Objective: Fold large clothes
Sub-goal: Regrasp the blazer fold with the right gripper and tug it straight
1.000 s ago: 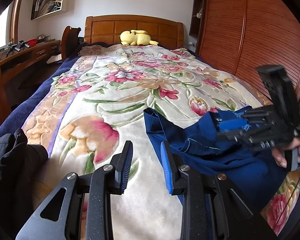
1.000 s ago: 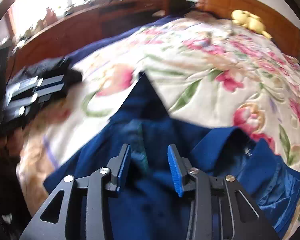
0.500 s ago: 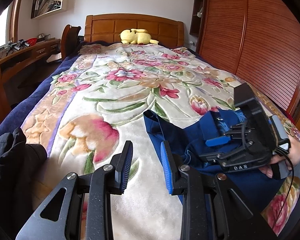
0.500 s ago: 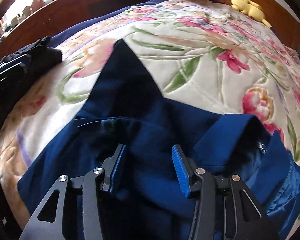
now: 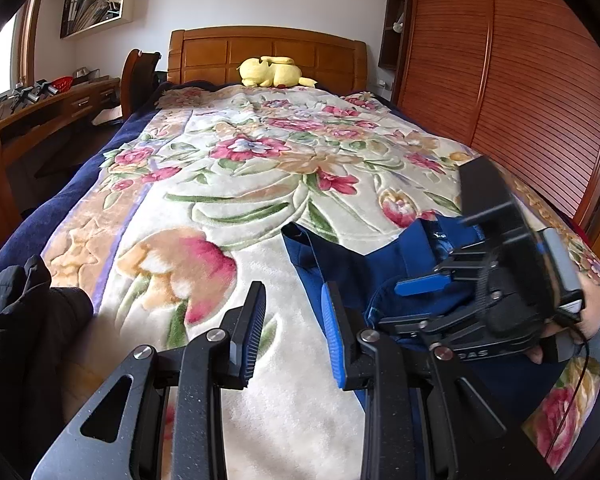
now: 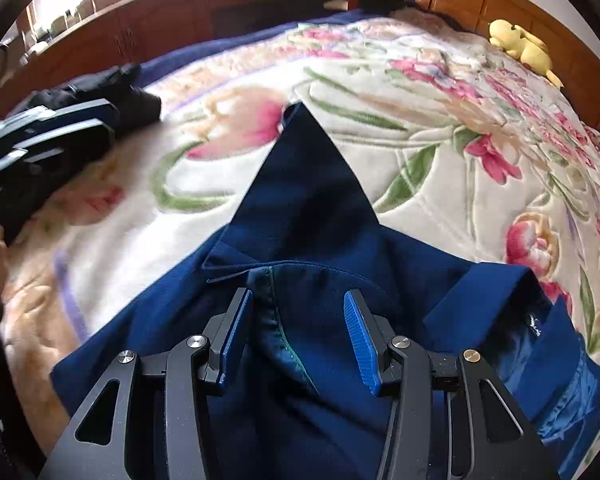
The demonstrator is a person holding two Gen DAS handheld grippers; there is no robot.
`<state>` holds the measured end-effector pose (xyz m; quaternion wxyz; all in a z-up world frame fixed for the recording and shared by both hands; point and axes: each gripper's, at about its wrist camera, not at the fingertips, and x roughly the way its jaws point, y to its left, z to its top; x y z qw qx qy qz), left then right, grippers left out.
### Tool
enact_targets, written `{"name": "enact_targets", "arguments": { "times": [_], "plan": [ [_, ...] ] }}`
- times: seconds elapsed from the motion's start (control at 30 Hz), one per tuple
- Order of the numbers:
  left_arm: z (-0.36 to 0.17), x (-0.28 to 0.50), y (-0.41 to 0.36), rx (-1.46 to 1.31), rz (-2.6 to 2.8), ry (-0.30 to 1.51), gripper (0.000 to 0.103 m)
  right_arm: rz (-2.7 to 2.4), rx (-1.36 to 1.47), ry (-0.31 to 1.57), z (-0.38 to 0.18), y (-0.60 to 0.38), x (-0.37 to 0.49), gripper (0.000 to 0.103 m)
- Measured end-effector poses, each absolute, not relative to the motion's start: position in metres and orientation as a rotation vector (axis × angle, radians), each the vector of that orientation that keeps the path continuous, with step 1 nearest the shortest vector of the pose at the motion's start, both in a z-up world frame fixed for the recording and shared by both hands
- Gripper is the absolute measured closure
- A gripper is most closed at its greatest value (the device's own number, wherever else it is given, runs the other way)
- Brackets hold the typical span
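The near end of the blue garment (image 6: 320, 320) is cut off by the lower edge of the right wrist view, so its full outline cannot be made out. In the left wrist view much of it is covered by the right gripper (image 5: 420, 300) and by the hand (image 5: 584, 316) that carries it; only part of that hand and a grey sleeve edge are seen. A black garment (image 5: 24, 320) at the left edge is cropped in both views, and what kind of clothing it is cannot be told. The left gripper (image 6: 44, 136) is blurred in the right wrist view.

The blue garment is laid on the floral blanket (image 5: 260, 184) near the foot of the bed, towards its right side. It is dark blue and creased, with one pointed corner stretched out flat towards the headboard (image 5: 268, 52), a stitched seam running through the middle, and a shinier lining with a small label shown at the right.

The left gripper (image 5: 294, 332) is held partly open above bare blanket just beside the garment's edge, with nothing between its pads. The right gripper (image 6: 298, 336) has just been opened wider; its jaws are spread over the seam fold, and the cloth is not pinched. A yellow plush toy (image 5: 272, 72) is seen by the headboard.
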<state>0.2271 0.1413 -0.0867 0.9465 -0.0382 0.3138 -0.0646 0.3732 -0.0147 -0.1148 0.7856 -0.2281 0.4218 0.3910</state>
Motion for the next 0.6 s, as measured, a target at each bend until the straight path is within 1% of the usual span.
{"name": "enact_targets", "arguments": {
  "times": [0.27,0.3,0.43,0.5,0.53,0.6],
  "plan": [
    [-0.087,0.227,0.144,-0.079,-0.132,0.637,0.073,0.849,-0.455,0.987,-0.13,-0.007,0.388,0.054],
    [-0.087,0.226,0.144,-0.079,-0.133,0.637,0.073,0.853,-0.457,0.989,-0.129,-0.006,0.387,0.058],
    [-0.087,0.226,0.144,-0.078,-0.133,0.637,0.073,0.892,-0.465,0.988,-0.129,-0.004,0.382,0.083],
    [-0.087,0.226,0.144,-0.077,-0.132,0.638,0.073,0.891,-0.474,0.96,-0.128,-0.006,0.378,0.092],
    [-0.087,0.226,0.144,-0.076,-0.132,0.637,0.073,0.888,-0.477,0.943,-0.126,-0.007,0.375,0.095],
    [-0.087,0.226,0.144,-0.079,-0.132,0.637,0.073,0.866,-0.49,0.899,-0.12,-0.012,0.369,0.097]
  ]
}}
